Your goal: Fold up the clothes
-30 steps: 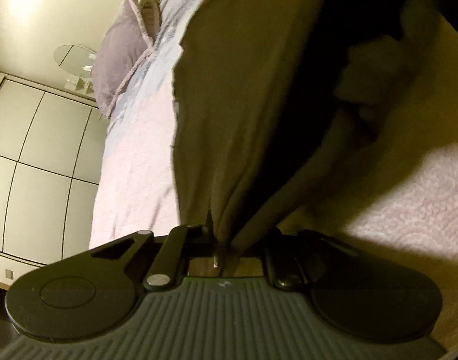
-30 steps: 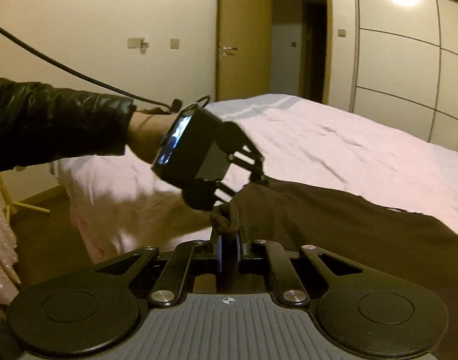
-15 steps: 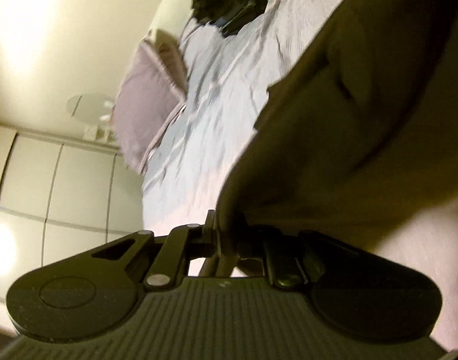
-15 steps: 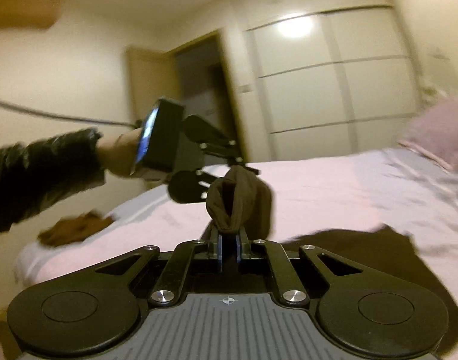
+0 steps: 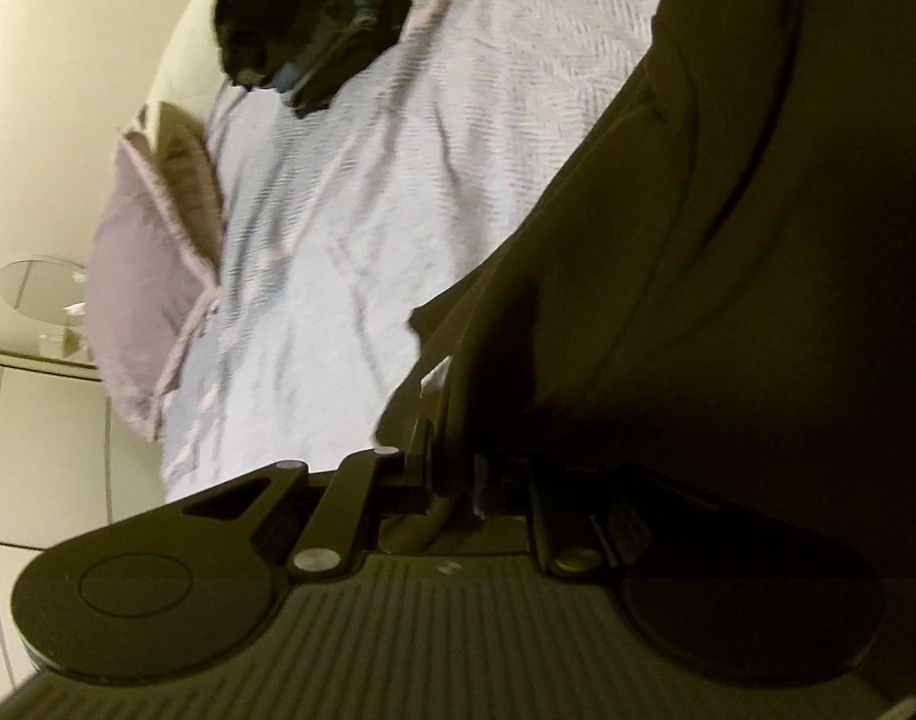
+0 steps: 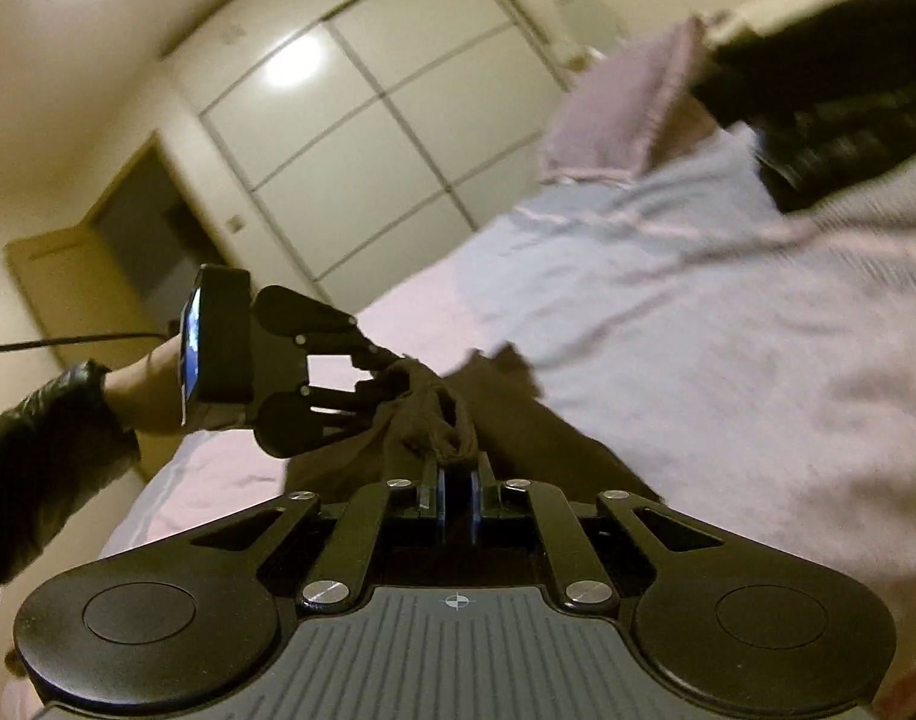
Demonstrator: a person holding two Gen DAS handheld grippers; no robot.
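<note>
The wide bed under its pale pink textured cover (image 6: 727, 312) fills both views; only the right wrist view takes in the white panelled sliding wardrobe (image 6: 362, 138) and the brown doorway (image 6: 128, 252) behind it, along with the person's black shiny sleeve (image 6: 32, 462) and the left gripper (image 6: 371, 384) seen from outside. The left wrist view is half blocked by the dark brown garment (image 5: 697, 300) hanging close before the lens — it hides the right side of the bed; the same garment (image 6: 517, 438) lies across the cover in the right wrist view, its edge lifted between the two tools. A mauve frilled pillow (image 5: 146, 282) sits at the head of the bed; a heap of black clothes (image 5: 314, 12) lies just beside it on the cover. The left gripper (image 5: 452, 474) is clamped on a fold of brown cloth; the right gripper (image 6: 456, 480) pinches a bunched edge of the same garment, its jaws nearly together.
</note>
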